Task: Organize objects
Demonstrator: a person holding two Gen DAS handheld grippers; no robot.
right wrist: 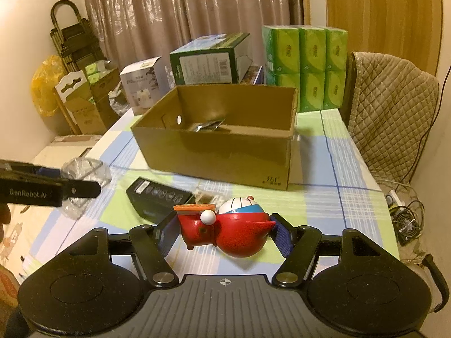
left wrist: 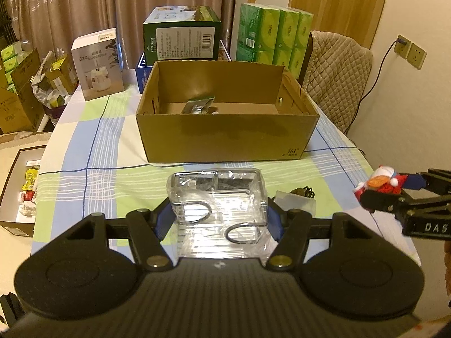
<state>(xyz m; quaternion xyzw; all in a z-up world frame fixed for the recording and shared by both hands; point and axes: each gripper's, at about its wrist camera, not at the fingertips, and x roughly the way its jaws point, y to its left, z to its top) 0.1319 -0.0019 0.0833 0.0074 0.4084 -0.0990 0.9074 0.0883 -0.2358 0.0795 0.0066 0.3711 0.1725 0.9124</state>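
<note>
My left gripper (left wrist: 218, 219) is shut on a clear plastic box (left wrist: 217, 197) wrapped in film and holds it above the checked tablecloth, short of the open cardboard box (left wrist: 225, 138). My right gripper (right wrist: 224, 232) is shut on a red and white cartoon figurine (right wrist: 228, 229), lying sideways between the fingers. The figurine (left wrist: 377, 181) and right gripper also show at the right edge of the left wrist view. The clear box (right wrist: 84, 174) and left gripper show at the left of the right wrist view. A silvery packet (left wrist: 198, 105) lies inside the cardboard box (right wrist: 220, 152).
A black device box (right wrist: 157, 197) and a small bagged item (left wrist: 296, 197) lie on the table near the grippers. Green tissue packs (left wrist: 273, 36), a green carton (left wrist: 181, 33) and a white carton (left wrist: 97, 64) stand behind. A padded chair (right wrist: 391, 112) is right.
</note>
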